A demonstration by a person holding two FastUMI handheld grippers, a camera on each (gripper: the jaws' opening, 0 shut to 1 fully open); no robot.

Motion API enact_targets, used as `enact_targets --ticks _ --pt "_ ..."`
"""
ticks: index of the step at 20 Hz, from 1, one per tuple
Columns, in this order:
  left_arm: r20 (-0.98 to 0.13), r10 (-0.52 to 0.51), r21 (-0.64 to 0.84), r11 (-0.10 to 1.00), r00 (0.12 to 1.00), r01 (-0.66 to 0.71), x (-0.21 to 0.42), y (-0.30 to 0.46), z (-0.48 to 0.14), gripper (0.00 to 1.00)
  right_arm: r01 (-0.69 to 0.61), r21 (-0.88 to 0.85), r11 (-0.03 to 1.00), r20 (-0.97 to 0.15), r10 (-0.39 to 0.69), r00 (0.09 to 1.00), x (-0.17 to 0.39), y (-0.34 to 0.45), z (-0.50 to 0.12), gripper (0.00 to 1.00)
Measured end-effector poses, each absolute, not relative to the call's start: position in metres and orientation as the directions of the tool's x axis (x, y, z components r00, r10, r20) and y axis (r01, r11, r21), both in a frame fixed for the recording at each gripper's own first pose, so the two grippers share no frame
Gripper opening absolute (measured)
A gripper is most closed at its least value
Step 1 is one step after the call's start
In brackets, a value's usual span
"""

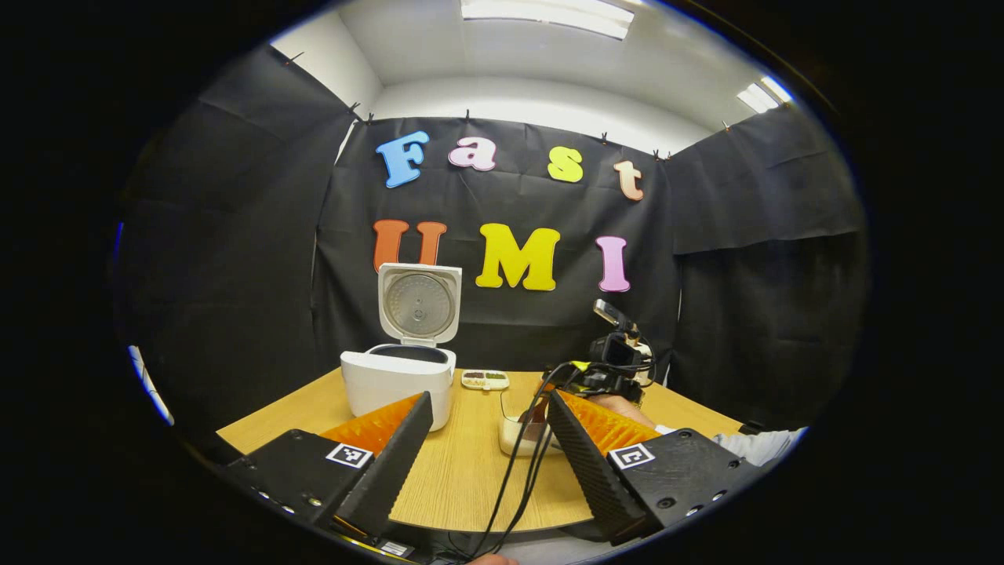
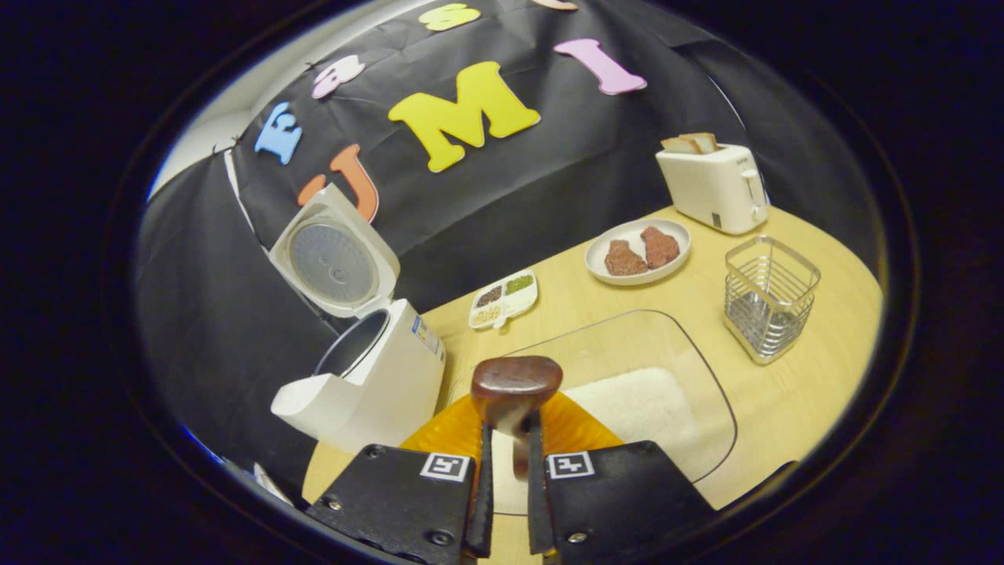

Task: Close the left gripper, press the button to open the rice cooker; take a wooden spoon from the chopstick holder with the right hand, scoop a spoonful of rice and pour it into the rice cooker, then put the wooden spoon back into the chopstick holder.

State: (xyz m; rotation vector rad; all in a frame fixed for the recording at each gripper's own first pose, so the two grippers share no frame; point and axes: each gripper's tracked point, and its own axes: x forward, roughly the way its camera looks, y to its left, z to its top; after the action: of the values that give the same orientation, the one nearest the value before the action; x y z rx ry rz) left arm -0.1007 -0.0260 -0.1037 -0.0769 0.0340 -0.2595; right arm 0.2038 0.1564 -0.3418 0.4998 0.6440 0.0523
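The white rice cooker point(image 1: 396, 378) stands on the table with its lid point(image 1: 418, 304) raised upright; it also appears as the rice cooker point(image 2: 369, 384) at the left of the right gripper view. My left gripper point(image 1: 490, 399) is open, held back from the cooker with nothing between its fingers. My right gripper point(image 2: 510, 433) is shut on the handle of the wooden spoon point(image 2: 515, 383), whose dark bowl hovers over the clear rice container point(image 2: 698, 369) holding white rice point(image 2: 631, 408). The wire chopstick holder point(image 2: 770, 297) stands at the right. The right gripper point(image 1: 620, 357) works over the rice container point(image 1: 519, 435).
A white toaster point(image 2: 712, 184) with bread stands at the back right. A plate point(image 2: 637, 249) with two brown pieces lies before it. A small divided dish of grains point(image 2: 503, 298) sits beside the cooker. Cables point(image 1: 518, 471) run across the wooden table point(image 1: 463, 471).
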Motion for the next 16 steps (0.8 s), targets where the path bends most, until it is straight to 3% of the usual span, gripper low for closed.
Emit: enact_targets --ticks 1,7,11,14,15,16 --pt "-0.025 -0.247 -0.078 0.966 0.969 0.244 -0.100 -0.023 -0.103 0.94 0.139 0.516 0.845 -0.569 0.217 0.793 0.206 0.150 -0.343 0.23" --pt "-0.043 -0.216 -0.071 0.975 0.976 0.212 -0.095 -0.017 -0.112 0.94 0.216 0.725 0.654 -0.548 0.359 0.755 0.207 0.131 -0.342 0.23" --pt "-0.067 -0.170 -0.067 0.984 0.983 0.166 -0.088 -0.005 -0.120 0.94 0.193 0.749 0.634 -0.512 0.370 0.775 0.204 0.110 -0.333 0.23" --pt "-0.087 -0.146 -0.049 0.989 0.986 0.142 -0.085 -0.001 -0.124 0.94 0.162 0.810 0.563 -0.431 0.386 0.815 0.205 0.091 -0.314 0.23" --pt "-0.088 -0.149 -0.047 0.988 0.985 0.145 -0.085 -0.002 -0.124 0.84 0.160 0.830 0.534 -0.411 0.392 0.823 0.205 0.083 -0.310 0.22" --pt "-0.091 -0.151 -0.047 0.988 0.984 0.147 -0.084 -0.002 -0.126 0.94 0.162 0.843 0.512 -0.398 0.392 0.829 0.205 0.075 -0.308 0.22"
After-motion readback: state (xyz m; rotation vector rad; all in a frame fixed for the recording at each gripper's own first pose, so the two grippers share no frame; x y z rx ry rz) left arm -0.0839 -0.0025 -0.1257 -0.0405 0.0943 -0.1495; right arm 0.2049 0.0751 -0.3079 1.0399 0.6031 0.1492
